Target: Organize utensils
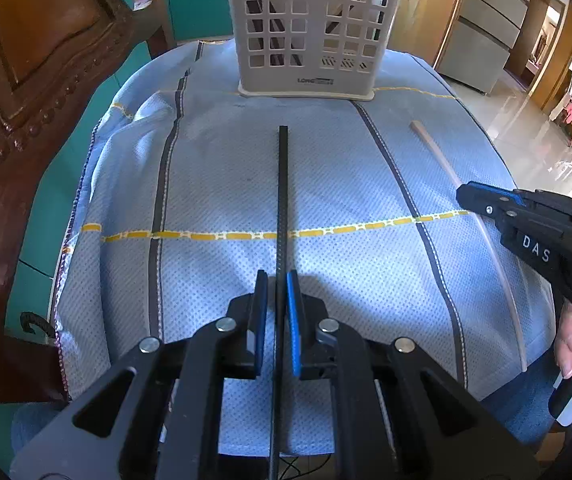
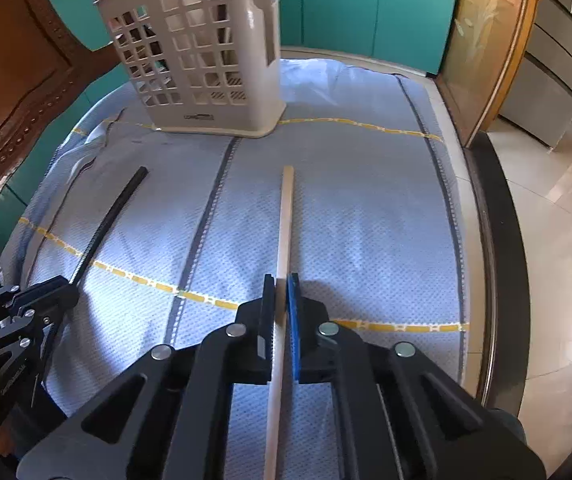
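Black chopstick (image 1: 283, 184) and pale wooden chopstick (image 2: 285, 216) lengthwise on cloth, before upright beige slotted holder (image 1: 313, 28).

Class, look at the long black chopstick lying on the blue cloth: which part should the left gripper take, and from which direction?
Grip the long black chopstick near its near end, coming in along its length from the side away from the beige slotted utensil basket. It points straight toward the basket, so the left gripper, whose fingers sit either side of the thin shaft, leaves the far tip free to slot in.

Both wrist cams sit low and close over the cloth (image 1: 213, 184), facing the basket (image 1: 310, 24) at frame top. Left cam sees it square-on, right cam from its right. Shared: cloth, basket.
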### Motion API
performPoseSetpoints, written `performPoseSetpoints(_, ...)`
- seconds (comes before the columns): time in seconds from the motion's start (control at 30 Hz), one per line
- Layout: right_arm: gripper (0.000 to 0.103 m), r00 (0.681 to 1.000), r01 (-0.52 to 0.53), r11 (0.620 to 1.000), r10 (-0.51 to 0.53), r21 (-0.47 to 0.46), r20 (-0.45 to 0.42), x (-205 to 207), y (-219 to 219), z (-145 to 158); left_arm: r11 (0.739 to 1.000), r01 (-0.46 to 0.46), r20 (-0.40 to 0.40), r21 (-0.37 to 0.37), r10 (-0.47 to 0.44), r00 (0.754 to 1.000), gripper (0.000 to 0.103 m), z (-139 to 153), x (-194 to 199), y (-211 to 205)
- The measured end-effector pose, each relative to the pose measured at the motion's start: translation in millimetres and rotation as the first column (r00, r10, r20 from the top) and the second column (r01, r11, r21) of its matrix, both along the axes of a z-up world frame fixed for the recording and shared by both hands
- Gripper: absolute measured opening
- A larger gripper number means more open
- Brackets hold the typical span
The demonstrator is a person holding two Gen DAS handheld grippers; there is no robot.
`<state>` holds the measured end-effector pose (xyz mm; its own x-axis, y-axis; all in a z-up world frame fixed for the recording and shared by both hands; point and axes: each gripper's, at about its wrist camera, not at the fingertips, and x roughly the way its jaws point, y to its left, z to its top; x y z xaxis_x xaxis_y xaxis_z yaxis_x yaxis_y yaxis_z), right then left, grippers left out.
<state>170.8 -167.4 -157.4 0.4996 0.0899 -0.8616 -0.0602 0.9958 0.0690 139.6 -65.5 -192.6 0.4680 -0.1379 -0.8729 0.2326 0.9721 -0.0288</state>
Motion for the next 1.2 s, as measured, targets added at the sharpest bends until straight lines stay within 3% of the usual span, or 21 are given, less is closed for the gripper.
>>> performPoseSetpoints(0.13, 0.006, 1.000, -0.013, 1.000, 0.013, 0.026, 0.017, -4, 0, 3, 1.000, -0.009, -0.006, -0.004, 0.009, 1.000, 0.012, 0, 0, 2)
performPoseSetpoints(0.27, 0.007, 0.998, 0.050, 0.998, -0.050, 0.029, 0.026, -1, -10, 7, 1.000, -0.026, -0.004, -0.013, 0.026, 1.000, 0.017, 4, 2, 6)
performPoseSetpoints(0.4, 0.024, 0.997, 0.077, 0.995, -0.077, 0.066, -0.004, 2, -21, 5, 0.999, -0.034, 0.008, -0.021, 0.034, 0.999, 0.022, 10, 7, 9)
performPoseSetpoints(0.6, 0.034, 0.998, 0.056, 0.997, -0.057, 0.046, 0.009, 0, -19, 9, 1.000, -0.004, 0.025, -0.031, 0.005, 1.000, 0.023, 21, 30, -5)
performPoseSetpoints(0.73, 0.035, 0.999, 0.041, 0.999, -0.041, 0.004, 0.003, 8, -12, 7, 1.000, -0.004, 0.033, 0.001, 0.004, 0.999, 0.023, 23, 54, -18)
performPoseSetpoints(0.87, 0.034, 1.000, 0.024, 0.998, -0.024, -0.052, -0.009, 22, -5, 0, 0.996, -0.034, 0.019, 0.078, 0.032, 0.999, 0.023, 14, 78, -24)
performPoseSetpoints(1.2, 0.035, 1.000, 0.019, 0.997, -0.019, -0.070, 0.001, 44, 4, -5, 0.996, -0.045, -0.015, 0.076, 0.046, 0.999, 0.026, 4, 92, -26)
